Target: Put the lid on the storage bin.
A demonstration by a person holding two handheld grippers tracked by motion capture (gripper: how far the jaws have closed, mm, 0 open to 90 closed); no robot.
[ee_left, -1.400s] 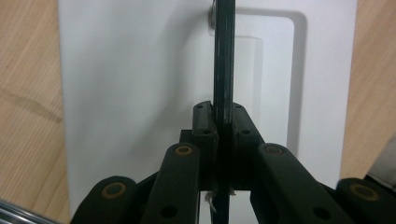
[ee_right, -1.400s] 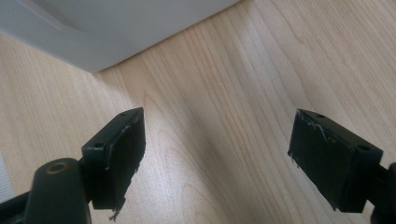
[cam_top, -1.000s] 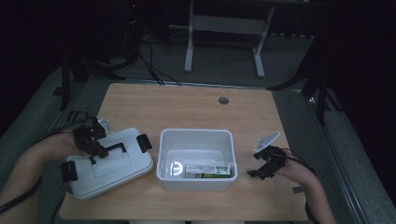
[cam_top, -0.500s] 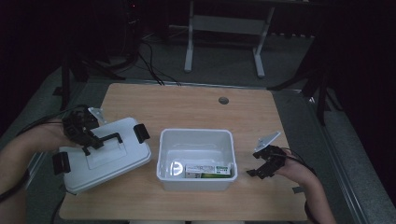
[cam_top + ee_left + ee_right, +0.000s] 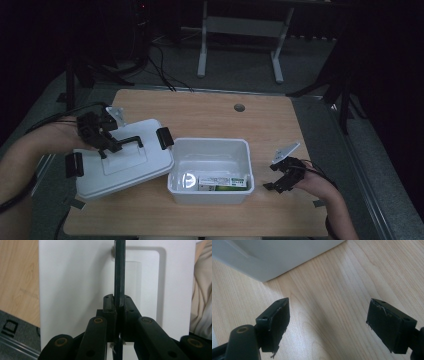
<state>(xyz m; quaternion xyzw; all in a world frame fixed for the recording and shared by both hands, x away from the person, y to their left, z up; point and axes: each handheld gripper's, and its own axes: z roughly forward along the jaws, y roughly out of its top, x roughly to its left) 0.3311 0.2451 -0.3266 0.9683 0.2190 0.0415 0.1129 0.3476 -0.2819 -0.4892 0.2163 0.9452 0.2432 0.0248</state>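
A white lid (image 5: 120, 165) with black side latches hangs tilted over the table's left edge, its right corner near the white bin (image 5: 212, 150). My left gripper (image 5: 107, 142) is shut on the lid's black handle (image 5: 119, 272), which runs straight up between the jaws in the left gripper view. The open bin sits mid-table with a green and white box (image 5: 222, 181) and a round white item (image 5: 188, 179) inside. My right gripper (image 5: 275, 182) rests low at the bin's right side, open, with bare wood between its pads (image 5: 274, 322) and a corner of the bin (image 5: 262, 255) ahead.
The wooden table (image 5: 210, 115) has a round grommet hole (image 5: 239, 107) near its far edge. Dark floor, cables and a metal stand (image 5: 240, 30) lie beyond it. A person's forearms come in from both lower corners.
My left gripper has lifted the lid off the table and tilted it, swinging it up and toward the bin. The right gripper has stayed in place.
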